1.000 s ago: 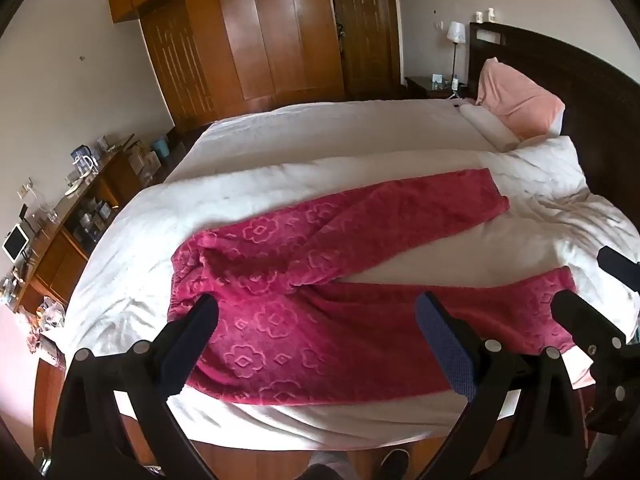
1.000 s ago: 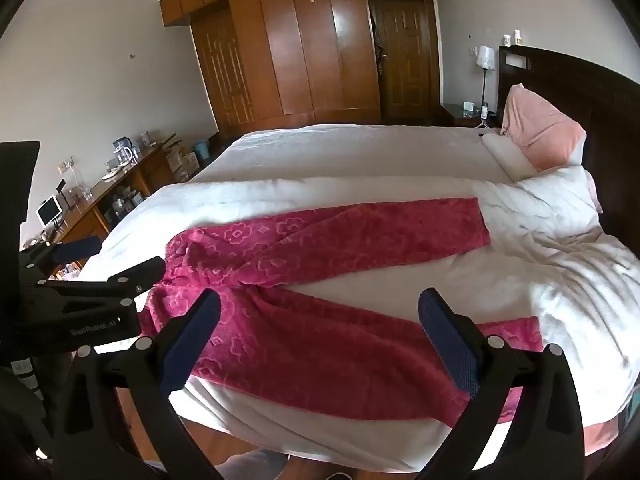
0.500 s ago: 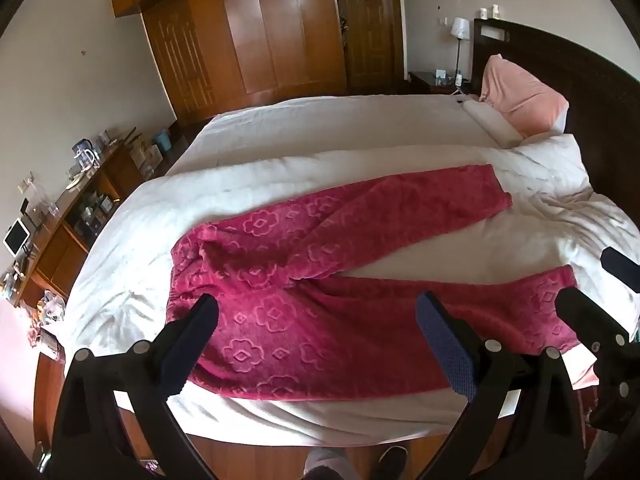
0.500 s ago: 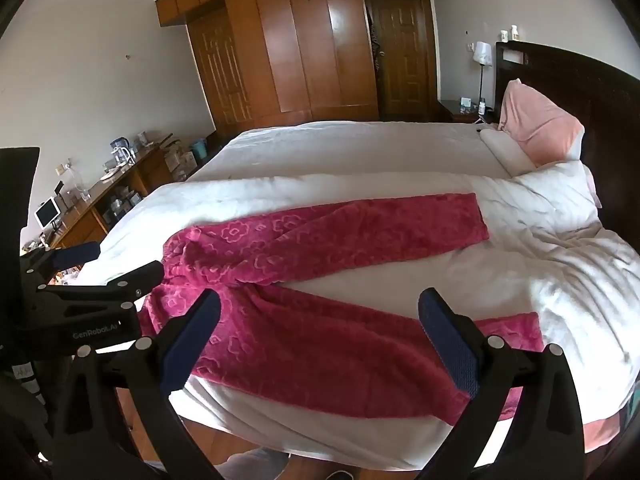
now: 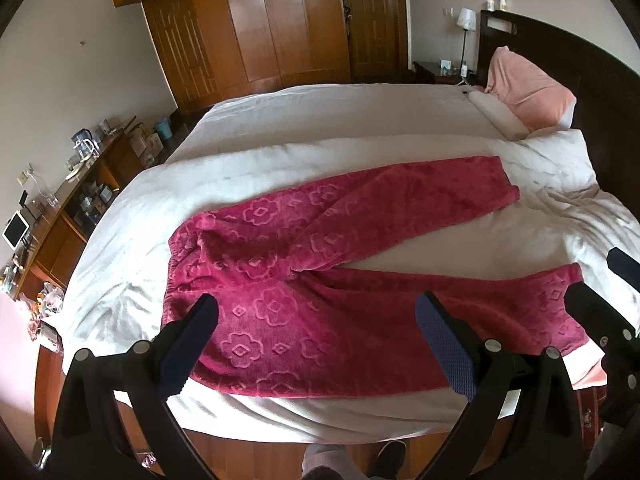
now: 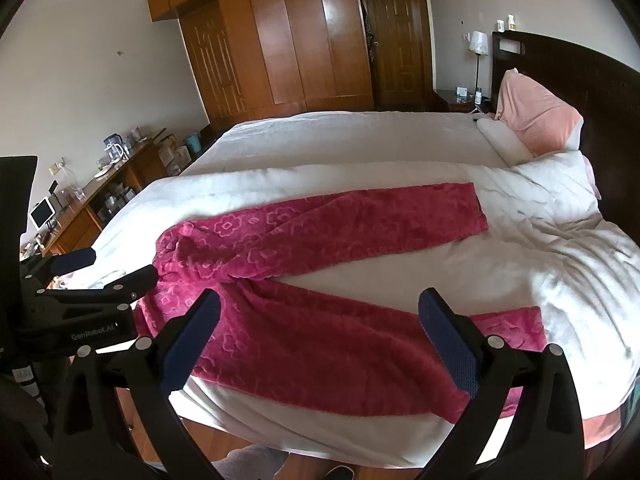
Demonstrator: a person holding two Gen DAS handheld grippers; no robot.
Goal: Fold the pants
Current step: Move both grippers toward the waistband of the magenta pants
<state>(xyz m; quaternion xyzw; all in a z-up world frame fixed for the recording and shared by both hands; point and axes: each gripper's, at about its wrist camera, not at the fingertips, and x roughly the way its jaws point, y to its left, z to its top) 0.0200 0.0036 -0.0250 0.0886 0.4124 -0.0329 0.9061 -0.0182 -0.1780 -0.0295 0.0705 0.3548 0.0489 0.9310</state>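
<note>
**Pants spread flat on the bed**

Pants [image 5: 304,280] of plush magenta fleece, embossed with flower shapes, lie on the near half of the bed [image 5: 360,152], waistband to the left, legs splayed in a V to the right. The near leg runs along the bed's edge. The left gripper [image 5: 316,340] hangs above the seat, jaws spread wide and empty, with blue textured pads [image 5: 448,352]. The right gripper [image 6: 320,336] hangs over the near leg, equally spread. Beyond lie a rumpled white duvet [image 6: 560,248], a pink pillow [image 6: 536,120], a dark headboard [image 6: 600,88] and glossy wooden wardrobes [image 6: 288,40].
</note>
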